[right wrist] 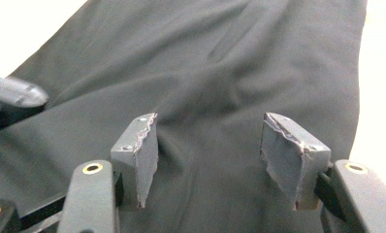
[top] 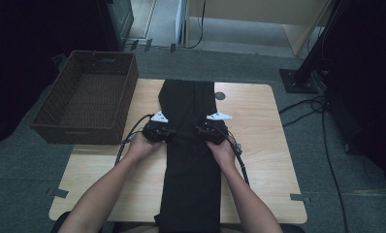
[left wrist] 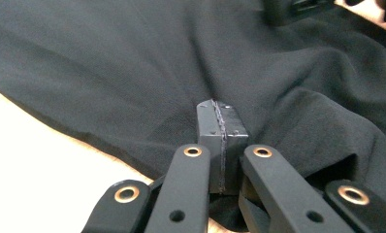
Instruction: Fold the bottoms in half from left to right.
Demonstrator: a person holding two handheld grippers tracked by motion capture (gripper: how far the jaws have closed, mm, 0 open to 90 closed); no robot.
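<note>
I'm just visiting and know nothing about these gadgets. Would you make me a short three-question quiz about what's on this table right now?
1. True or false: the left gripper has its jaws closed together.
2. Which thing lies under both grippers? A) the black garment B) the wicker basket C) the wooden table
3. Fill in: the jaws of the right gripper stand ____, with cloth showing between them.

Key
1. True; its pads meet, though whether cloth is pinched between them cannot be told.
2. A; the garment runs down the table's middle, and the basket sits at the table's far left corner.
3. Open.
</note>
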